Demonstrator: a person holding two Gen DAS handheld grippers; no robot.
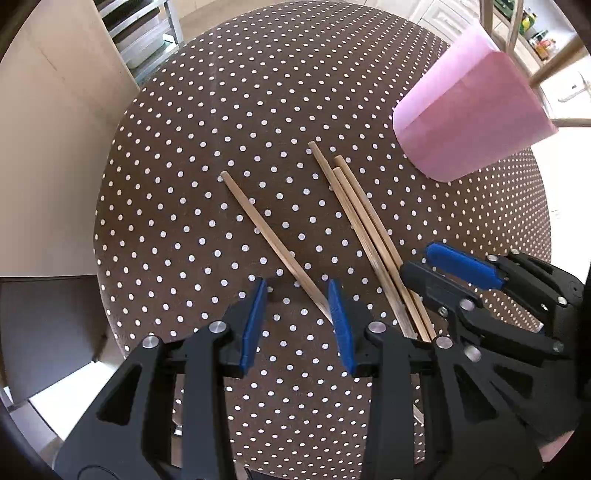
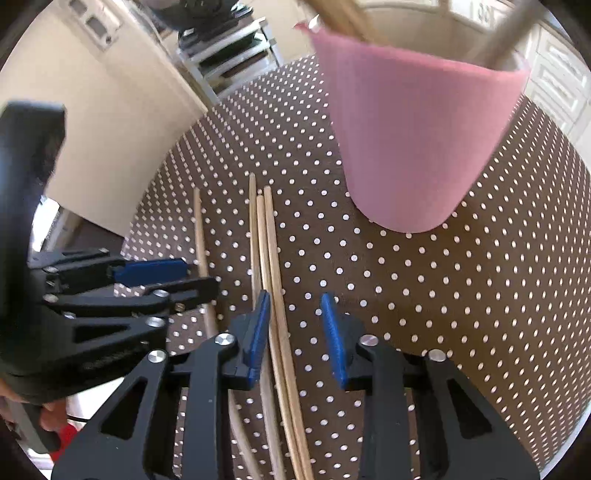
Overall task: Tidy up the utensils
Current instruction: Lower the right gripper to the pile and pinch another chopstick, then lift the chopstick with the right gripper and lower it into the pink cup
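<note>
On the brown dotted tablecloth (image 1: 258, 92) lie several wooden chopsticks. A single chopstick (image 1: 273, 240) runs slantwise, and its near tip rests between the pads of my left gripper (image 1: 297, 325), close to the right pad; the pads stand apart and do not press it. Three bundled chopsticks (image 1: 365, 229) lie to its right. My right gripper (image 2: 295, 332) straddles the bundle (image 2: 271, 251), two sticks beside its left pad, and the jaws are open. A pink cup (image 2: 417, 147) stands behind, holding utensils (image 2: 347, 18).
A cream cabinet (image 1: 55, 147) stands left of the round table, with a shelf rack (image 1: 147, 40) behind it. Wooden chair legs (image 1: 546, 70) rise beyond the pink cup (image 1: 472, 118). The two grippers are close side by side near the table's front edge.
</note>
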